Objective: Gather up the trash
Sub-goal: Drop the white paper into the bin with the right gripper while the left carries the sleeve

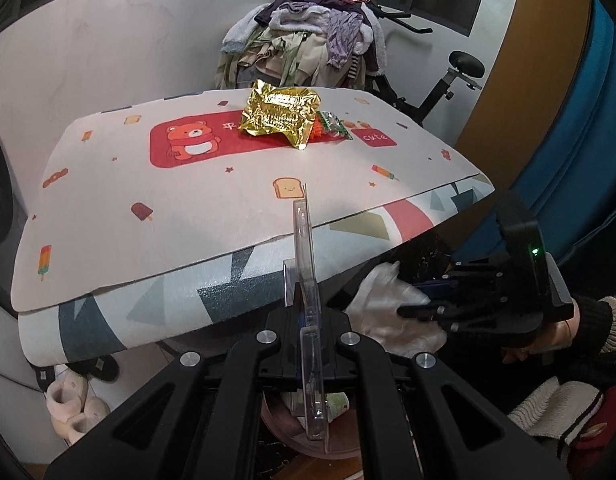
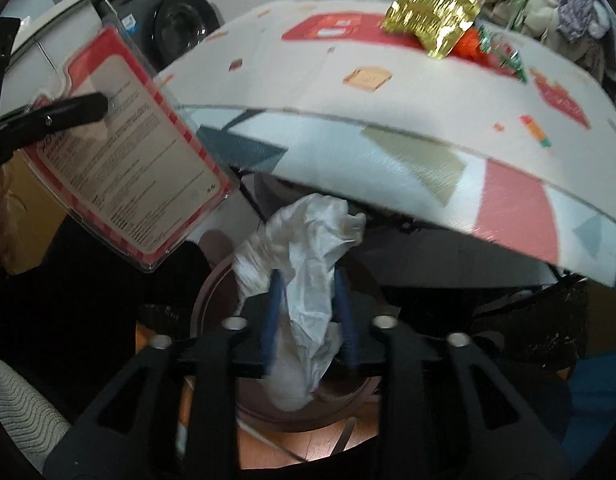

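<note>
My left gripper is shut on a clear plastic blister pack, seen edge-on; the right wrist view shows its red-and-white card under a left finger. My right gripper stands open over a round brown bin, with a crumpled white plastic wad loose between its blue pads. The left wrist view shows the wad at that gripper's fingertips, beside the table edge. A gold foil wrapper and a green-and-red wrapper lie on the table mat.
The bin sits under the table's front edge and holds a paper cup. Behind the table, clothes are piled on an exercise bike. A washing machine stands at the left, slippers lie on the floor, and a blue curtain hangs at the right.
</note>
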A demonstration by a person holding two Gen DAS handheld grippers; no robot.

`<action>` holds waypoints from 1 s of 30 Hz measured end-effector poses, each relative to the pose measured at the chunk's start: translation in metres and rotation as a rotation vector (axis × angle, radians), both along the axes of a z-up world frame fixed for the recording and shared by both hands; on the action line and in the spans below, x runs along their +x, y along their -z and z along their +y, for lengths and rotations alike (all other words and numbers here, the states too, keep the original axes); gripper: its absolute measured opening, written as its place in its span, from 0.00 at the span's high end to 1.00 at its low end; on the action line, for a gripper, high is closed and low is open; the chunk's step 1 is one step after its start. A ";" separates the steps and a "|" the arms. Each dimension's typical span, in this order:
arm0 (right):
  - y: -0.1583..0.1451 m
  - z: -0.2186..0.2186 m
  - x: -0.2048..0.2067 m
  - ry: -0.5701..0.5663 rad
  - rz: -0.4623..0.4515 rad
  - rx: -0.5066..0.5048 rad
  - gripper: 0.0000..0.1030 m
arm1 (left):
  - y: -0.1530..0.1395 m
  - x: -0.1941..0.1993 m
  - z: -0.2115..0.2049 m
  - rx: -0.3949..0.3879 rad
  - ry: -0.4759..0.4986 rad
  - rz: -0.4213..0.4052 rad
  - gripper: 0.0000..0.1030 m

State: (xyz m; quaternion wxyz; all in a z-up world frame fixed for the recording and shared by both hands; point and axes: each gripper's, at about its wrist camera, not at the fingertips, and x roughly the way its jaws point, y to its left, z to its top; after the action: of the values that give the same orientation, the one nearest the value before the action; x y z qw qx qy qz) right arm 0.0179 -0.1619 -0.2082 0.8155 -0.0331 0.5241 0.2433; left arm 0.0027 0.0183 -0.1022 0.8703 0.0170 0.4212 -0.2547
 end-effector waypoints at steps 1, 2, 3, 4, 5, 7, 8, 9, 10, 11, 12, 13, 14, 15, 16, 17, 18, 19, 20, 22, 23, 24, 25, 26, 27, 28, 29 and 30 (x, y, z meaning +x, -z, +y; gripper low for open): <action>0.001 0.001 0.001 -0.001 0.002 0.000 0.46 | 0.001 0.000 0.000 0.001 0.000 0.002 0.96; 0.001 0.001 0.001 -0.001 -0.002 -0.002 0.35 | 0.003 0.000 0.000 0.001 0.000 0.004 0.96; 0.000 0.002 0.001 0.000 -0.015 -0.001 0.27 | 0.005 0.000 0.001 0.002 0.001 0.007 0.96; -0.002 0.001 0.002 0.004 -0.030 0.002 0.23 | 0.006 0.000 0.000 0.004 0.002 0.009 0.96; -0.004 0.000 0.003 0.009 -0.043 0.003 0.16 | 0.009 0.000 0.000 0.008 0.004 0.011 0.96; -0.012 -0.005 0.006 0.031 -0.102 -0.009 0.09 | 0.015 -0.001 0.000 0.013 0.009 0.019 0.96; -0.015 -0.007 0.009 0.042 -0.123 -0.018 0.07 | 0.019 -0.001 -0.001 0.015 0.012 0.022 0.96; -0.019 -0.011 0.011 0.065 -0.158 -0.038 0.06 | 0.022 -0.002 -0.001 0.017 0.016 0.023 0.96; -0.021 -0.016 0.012 0.078 -0.186 -0.051 0.06 | 0.025 -0.002 -0.003 0.023 0.021 0.024 0.96; -0.023 -0.020 0.013 0.089 -0.211 -0.060 0.06 | 0.030 -0.003 -0.004 0.034 0.027 0.024 0.96; -0.025 -0.024 0.013 0.105 -0.247 -0.068 0.06 | 0.032 -0.003 -0.006 0.040 0.032 0.025 0.96; -0.026 -0.028 0.012 0.116 -0.277 -0.073 0.06 | 0.037 -0.003 -0.008 0.046 0.040 0.027 0.96; -0.027 -0.031 0.012 0.127 -0.300 -0.075 0.06 | 0.040 -0.004 -0.010 0.051 0.047 0.028 0.96; -0.026 -0.035 0.010 0.143 -0.324 -0.076 0.06 | 0.044 -0.004 -0.013 0.056 0.054 0.029 0.96; -0.024 -0.038 0.011 0.151 -0.327 -0.075 0.06 | 0.047 -0.005 -0.016 0.063 0.063 0.029 0.96; -0.021 -0.039 0.012 0.157 -0.319 -0.078 0.06 | 0.051 -0.006 -0.018 0.069 0.070 0.027 0.96; -0.019 -0.038 0.014 0.160 -0.314 -0.092 0.06 | 0.055 -0.007 -0.021 0.075 0.078 0.024 0.96; -0.017 -0.037 0.014 0.160 -0.315 -0.104 0.06 | 0.060 -0.008 -0.024 0.082 0.086 0.021 0.96; -0.016 -0.035 0.015 0.157 -0.316 -0.111 0.06 | 0.064 -0.010 -0.026 0.089 0.093 0.020 0.96; -0.014 -0.032 0.013 0.145 -0.317 -0.127 0.06 | 0.076 -0.013 -0.032 0.106 0.101 0.029 0.96; -0.013 -0.029 0.013 0.140 -0.316 -0.133 0.06 | 0.080 -0.014 -0.035 0.119 0.104 0.032 0.96; -0.012 -0.028 0.014 0.136 -0.316 -0.135 0.06 | 0.083 -0.014 -0.036 0.130 0.104 0.033 0.96; -0.012 -0.028 0.013 0.136 -0.316 -0.134 0.06 | 0.083 -0.014 -0.037 0.132 0.102 0.032 0.96; -0.012 -0.029 0.014 0.140 -0.315 -0.131 0.06 | 0.083 -0.014 -0.036 0.129 0.100 0.029 0.96; -0.012 -0.031 0.015 0.147 -0.311 -0.124 0.06 | 0.083 -0.013 -0.035 0.125 0.098 0.031 0.96; -0.012 -0.033 0.016 0.156 -0.306 -0.117 0.06 | 0.085 -0.013 -0.034 0.123 0.097 0.038 0.96; -0.012 -0.034 0.016 0.163 -0.302 -0.112 0.06 | 0.087 -0.012 -0.033 0.122 0.095 0.047 0.96; -0.012 -0.035 0.017 0.172 -0.298 -0.106 0.06 | 0.088 -0.011 -0.033 0.123 0.094 0.052 0.96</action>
State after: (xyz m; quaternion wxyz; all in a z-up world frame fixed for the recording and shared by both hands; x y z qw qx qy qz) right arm 0.0348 -0.1974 -0.1966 0.8990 -0.0668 0.4105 0.1368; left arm -0.0083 -0.0149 -0.1898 0.8433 0.0834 0.4574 -0.2695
